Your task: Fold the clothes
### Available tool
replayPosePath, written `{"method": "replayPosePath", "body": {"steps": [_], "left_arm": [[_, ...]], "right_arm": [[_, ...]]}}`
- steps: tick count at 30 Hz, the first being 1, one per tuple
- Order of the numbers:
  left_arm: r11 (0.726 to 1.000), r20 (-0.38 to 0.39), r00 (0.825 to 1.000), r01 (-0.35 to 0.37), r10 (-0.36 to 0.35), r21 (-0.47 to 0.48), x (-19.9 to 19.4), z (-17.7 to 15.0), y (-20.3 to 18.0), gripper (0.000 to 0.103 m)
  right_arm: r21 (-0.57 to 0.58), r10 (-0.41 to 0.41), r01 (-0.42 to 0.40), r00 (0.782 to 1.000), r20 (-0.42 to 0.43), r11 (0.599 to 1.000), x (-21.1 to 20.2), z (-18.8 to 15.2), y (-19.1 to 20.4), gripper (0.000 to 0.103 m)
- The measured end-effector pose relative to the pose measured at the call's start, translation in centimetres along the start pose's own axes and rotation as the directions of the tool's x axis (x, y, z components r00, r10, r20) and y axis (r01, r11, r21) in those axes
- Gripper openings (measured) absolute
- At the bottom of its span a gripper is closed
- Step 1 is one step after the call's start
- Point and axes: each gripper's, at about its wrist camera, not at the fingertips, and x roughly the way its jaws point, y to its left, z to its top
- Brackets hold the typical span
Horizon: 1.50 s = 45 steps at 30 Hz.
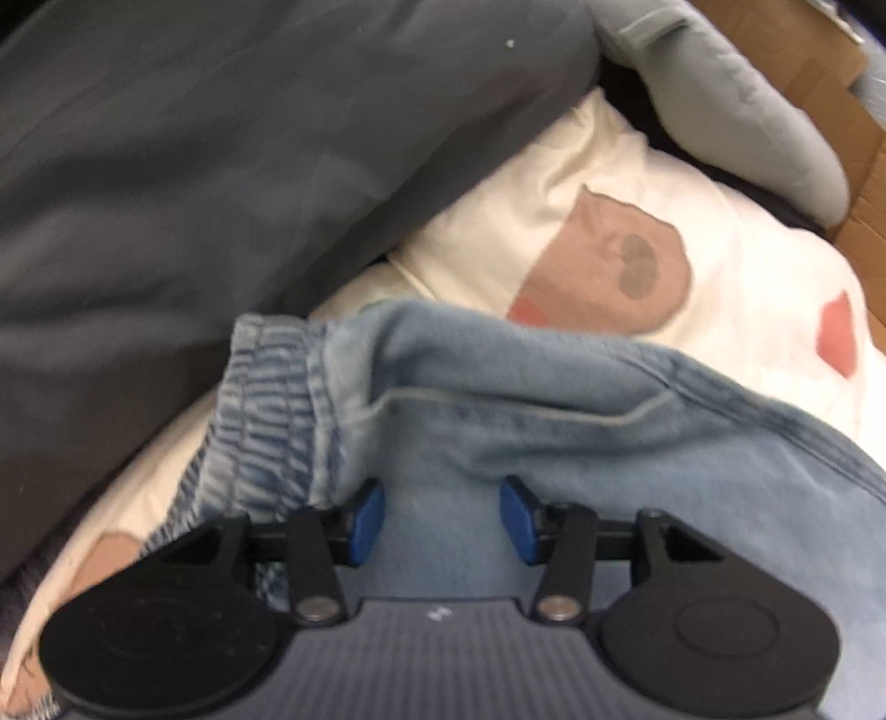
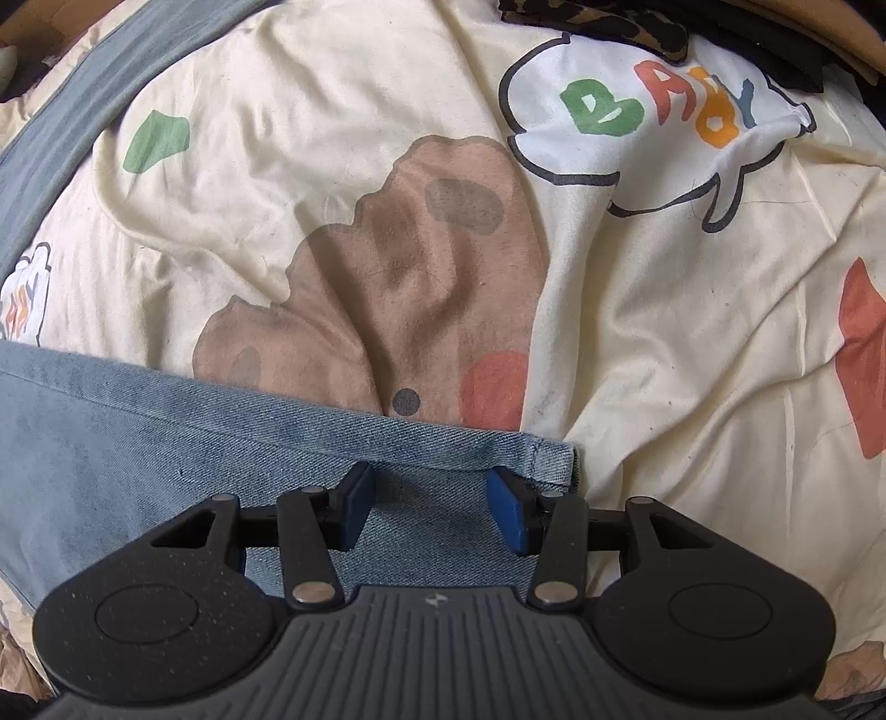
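Light blue denim trousers [image 1: 581,437] lie on a cream printed quilt [image 1: 554,183]. Their gathered elastic waistband [image 1: 266,399] is bunched at the left of the left wrist view. My left gripper [image 1: 443,512] hovers over the denim just right of the waistband, jaws apart, blue pads [image 1: 368,515] not pressing on cloth. In the right wrist view the trousers' [image 2: 166,459] leg end lies flat, with its hemmed corner [image 2: 554,457] beside the right pad. My right gripper [image 2: 432,504] points down at this hem, open, with denim showing in the gap.
A large dark grey cloth [image 1: 221,166] covers the upper left of the left wrist view, with a light grey garment [image 1: 747,99] and cardboard [image 1: 803,61] behind. On the quilt [image 2: 692,332], a grey-blue strip [image 2: 77,116] crosses the upper left and a dark patterned cloth [image 2: 637,25] lies at the far edge.
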Motion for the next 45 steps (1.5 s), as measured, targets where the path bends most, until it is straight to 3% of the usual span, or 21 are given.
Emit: {"method": "replayPosePath", "body": {"steps": [9, 13, 17, 22, 24, 30, 33, 36, 41, 45], "left_arm": [[0.996, -0.053, 0.999, -0.004, 0.0, -0.084, 1.8, 3.1, 0.3, 0.051], [0.986, -0.1, 0.995, 0.0, -0.017, -0.166, 1.8, 4.5, 0.9, 0.045], [0.999, -0.068, 0.998, -0.014, 0.011, -0.043, -0.2, 4.0, -0.9, 0.037], [0.997, -0.03, 0.997, 0.069, -0.068, 0.024, -2.6, 3.3, -2.1, 0.037], [0.996, -0.031, 0.997, 0.066, -0.064, 0.063, -2.5, 3.5, -2.7, 0.03], [0.998, -0.054, 0.997, 0.058, -0.057, 0.018, 0.1, 5.3, -3.4, 0.013], [0.997, -0.071, 0.995, 0.07, -0.072, -0.03, 1.5, 5.8, -3.0, 0.012], [0.999, -0.083, 0.995, 0.05, -0.05, -0.003, 3.0, 6.0, -3.1, 0.008], [0.997, -0.08, 0.995, 0.064, -0.067, -0.038, 4.2, 6.1, -2.5, 0.003], [0.999, -0.105, 0.993, 0.052, -0.052, -0.011, 3.4, 6.6, -3.1, 0.004]], "right_arm": [[-0.019, -0.014, 0.014, 1.0, -0.006, 1.0, 0.4, 0.4, 0.7, 0.052], [-0.026, -0.014, 0.013, 1.0, -0.004, 1.0, 0.5, 0.4, 0.9, 0.052], [-0.022, -0.011, 0.011, 1.0, -0.002, 1.0, 0.7, 0.6, 1.0, 0.052], [-0.024, -0.003, 0.003, 1.0, 0.008, 1.0, 0.8, 0.6, 1.0, 0.052], [-0.026, 0.001, -0.001, 1.0, 0.01, 1.0, 0.9, 0.6, 1.1, 0.052], [-0.02, 0.006, -0.006, 1.0, 0.018, 1.0, 1.0, 0.7, 1.3, 0.053], [-0.018, 0.012, -0.011, 1.0, 0.017, 1.0, 1.2, 0.9, 1.4, 0.053], [-0.011, 0.018, -0.018, 1.0, 0.013, 1.0, 1.3, 1.1, 1.4, 0.053], [-0.013, 0.016, -0.016, 1.0, 0.014, 1.0, 0.5, 0.8, 0.4, 0.053], [-0.021, 0.031, -0.031, 0.999, 0.009, 0.999, 0.8, 1.0, 0.8, 0.066]]}}
